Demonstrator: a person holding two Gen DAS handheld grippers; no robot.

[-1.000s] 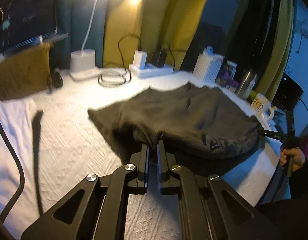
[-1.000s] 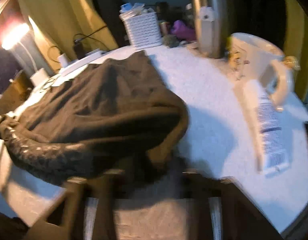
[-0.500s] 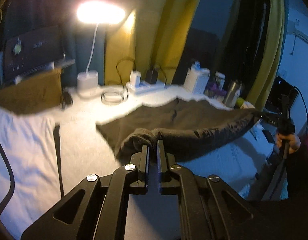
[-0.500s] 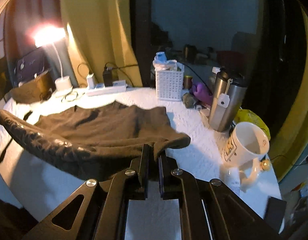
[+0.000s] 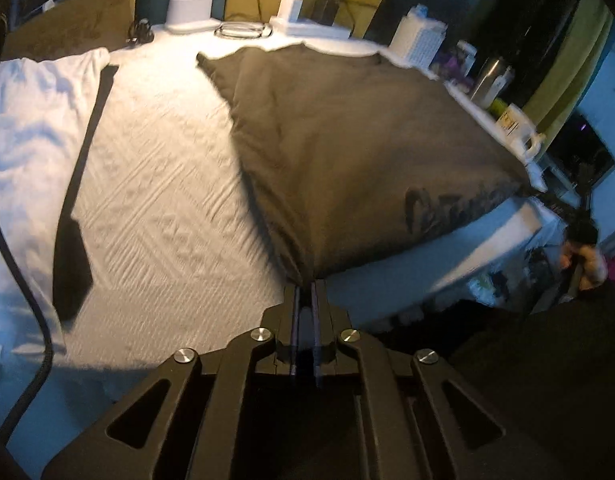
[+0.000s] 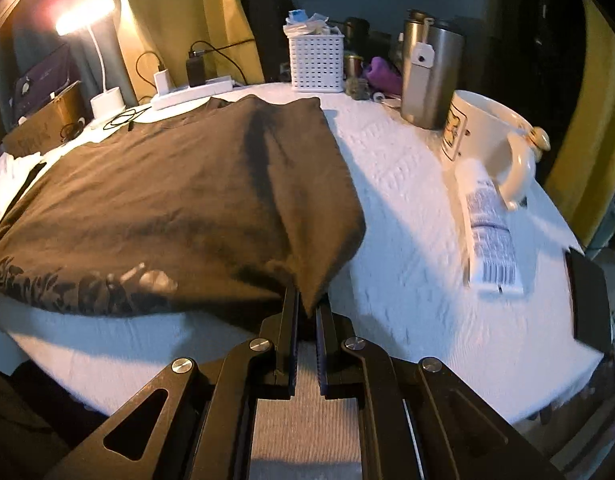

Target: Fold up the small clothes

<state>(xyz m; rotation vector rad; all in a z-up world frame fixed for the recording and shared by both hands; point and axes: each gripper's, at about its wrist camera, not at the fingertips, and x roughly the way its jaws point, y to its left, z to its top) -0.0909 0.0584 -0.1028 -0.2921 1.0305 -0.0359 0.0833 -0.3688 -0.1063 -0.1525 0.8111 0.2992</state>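
Two corners of the dark brown printed cotton T-shirt, spread on the white quilted table cover, sit clamped in my left gripper and right gripper; soft, light, limp fabric, best held at hem corners.

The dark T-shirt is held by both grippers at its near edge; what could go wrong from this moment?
1. The left gripper and right gripper each pinch only a small corner of the dark T-shirt, so the cloth may slip out.
2. A sweep toward the right could hit the white tube, the white mug or the steel tumbler beside the shirt.
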